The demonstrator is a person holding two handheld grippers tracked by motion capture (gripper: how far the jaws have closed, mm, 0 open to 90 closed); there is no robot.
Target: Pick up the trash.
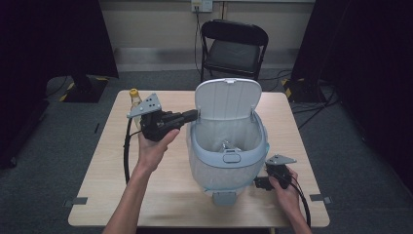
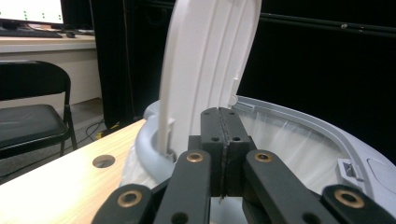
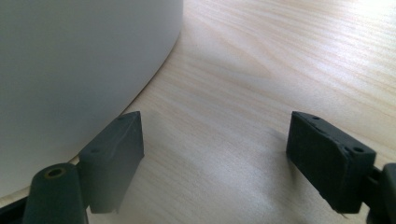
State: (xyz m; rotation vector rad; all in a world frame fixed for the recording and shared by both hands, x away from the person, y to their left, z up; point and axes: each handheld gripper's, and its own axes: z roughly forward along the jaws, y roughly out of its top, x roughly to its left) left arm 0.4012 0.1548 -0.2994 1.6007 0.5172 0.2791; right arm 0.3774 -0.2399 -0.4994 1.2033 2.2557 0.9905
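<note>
Standing raised, the bin lid point(image 1: 227, 99) is met by the closed, empty left hand-held gripper point(image 1: 193, 115); the right hand-held gripper point(image 3: 215, 154) is rested wide open, empty, on the tabletop point(image 3: 289, 60). A push shutting the lid is judged next.

Left gripper point(image 2: 223, 122) jaws pressed together — beside bin's raised lid point(image 2: 210, 60).

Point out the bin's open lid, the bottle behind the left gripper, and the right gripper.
bin lid point(image 1: 228, 99), high view, middle of its raised inner face.
bottle point(image 1: 135, 99), high view, neck under the yellow cap.
right gripper point(image 3: 215, 161), right gripper view, midway between its parted jaw tips.
</note>
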